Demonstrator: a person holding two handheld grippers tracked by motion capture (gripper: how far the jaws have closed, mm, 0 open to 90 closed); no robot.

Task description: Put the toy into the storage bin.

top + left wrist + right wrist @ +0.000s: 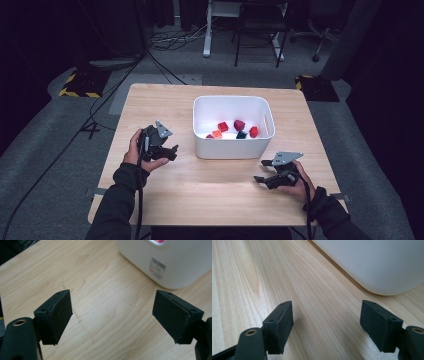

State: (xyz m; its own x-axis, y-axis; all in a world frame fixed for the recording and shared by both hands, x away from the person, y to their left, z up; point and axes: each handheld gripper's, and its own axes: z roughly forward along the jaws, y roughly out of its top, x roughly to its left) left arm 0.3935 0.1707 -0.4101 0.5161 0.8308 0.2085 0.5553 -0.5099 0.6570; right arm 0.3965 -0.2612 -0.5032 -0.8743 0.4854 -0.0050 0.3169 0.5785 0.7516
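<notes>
On a pale wooden surface (165, 200), toward its far edge and a little right of centre, stands a white bin (233, 148) with handle cut-outs. Its near wall carries a barcode label (158, 268), seen in the left gripper view. Nearer the person, the left hand-held gripper (173, 152) sits between the bin and the left edge, jaws spread with nothing between them and bare wood beneath. The right hand-held gripper (262, 171) rests low by the bin's near right corner, jaws likewise spread and empty, close above the wood. Smallest, several blocks (239, 125), red, orange and one dark, lie loose on the bin floor. Judged from this layout, the collecting work appears finished or nearly so: no block lies on the surface, and both tools are free.
</notes>
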